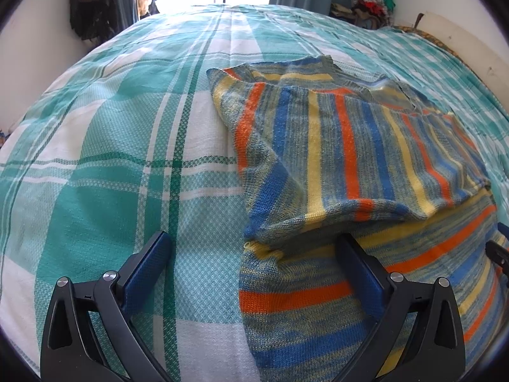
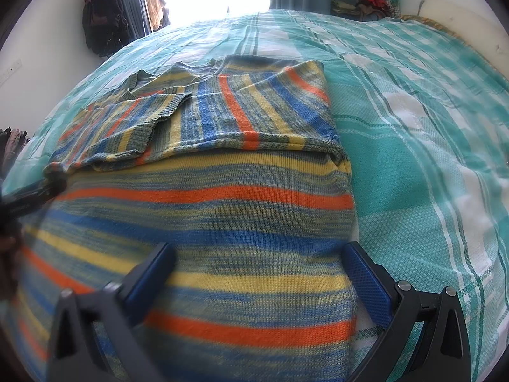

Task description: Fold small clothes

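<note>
Here, nearest the cameras, both tools stand wide with nothing between their fingers. The left tool (image 1: 254, 248) straddles the sweater's left edge: one finger over the bare bed (image 1: 95, 146), the other over the knit. The right tool (image 2: 257, 258) mirrors it, one finger over the knit and the other at the sweater's right edge, where the bedcover begins. Whether any fingertip touches the cloth I cannot tell.

The sweater (image 2: 203, 216) lies flat on the bed directly ahead of both tools, its long axis running away from them. The near part is a single spread panel, its stripes crossing from side to side. Just beyond, a folded-over layer (image 1: 343, 140) rests on top, its stripes running away from the tools, its loose edge puffed up a little toward the left tool. In the right view a ribbed cuff or hem piece (image 2: 159, 108) lies across that layer, and the neckline sits at the far end.

Each tool is about equally near to its own side, so the near edge looks within reach of both at once. I judge the coming move to be a fold along the long axis, near panel carried away over the far layer; that calls for both corners rising together, or the panel will skew.

Beyond lie a window and a heap of clothes (image 1: 372, 0).
</note>
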The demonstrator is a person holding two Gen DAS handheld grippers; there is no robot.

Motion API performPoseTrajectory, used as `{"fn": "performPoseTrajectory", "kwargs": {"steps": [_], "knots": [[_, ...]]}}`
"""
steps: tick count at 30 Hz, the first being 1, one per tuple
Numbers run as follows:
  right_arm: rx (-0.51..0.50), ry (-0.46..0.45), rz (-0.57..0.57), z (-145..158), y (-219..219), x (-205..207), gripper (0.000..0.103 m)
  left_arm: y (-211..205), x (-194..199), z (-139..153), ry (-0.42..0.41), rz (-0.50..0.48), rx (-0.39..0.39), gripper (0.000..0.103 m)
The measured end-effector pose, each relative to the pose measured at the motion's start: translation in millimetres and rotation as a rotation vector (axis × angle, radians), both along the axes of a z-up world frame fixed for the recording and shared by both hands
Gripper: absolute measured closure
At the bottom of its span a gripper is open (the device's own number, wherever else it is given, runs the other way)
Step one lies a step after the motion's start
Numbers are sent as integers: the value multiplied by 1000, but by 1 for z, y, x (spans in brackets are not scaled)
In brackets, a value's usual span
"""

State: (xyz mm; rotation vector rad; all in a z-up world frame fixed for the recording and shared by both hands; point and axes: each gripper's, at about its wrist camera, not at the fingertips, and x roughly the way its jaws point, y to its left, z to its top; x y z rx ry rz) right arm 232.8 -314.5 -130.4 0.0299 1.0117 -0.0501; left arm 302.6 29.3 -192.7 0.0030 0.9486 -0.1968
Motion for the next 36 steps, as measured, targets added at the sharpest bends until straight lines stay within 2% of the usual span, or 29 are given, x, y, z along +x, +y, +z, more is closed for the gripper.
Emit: {"fn": "performPoseTrajectory", "kwargs": {"steps": [30, 36], "knots": [[1, 0, 0, 1, 0, 0, 0, -2, -1, 1, -6, 1, 12, 0], [1, 0, 1, 0, 0, -1, 0, 1, 3, 6, 39, -2, -6, 1]]}}
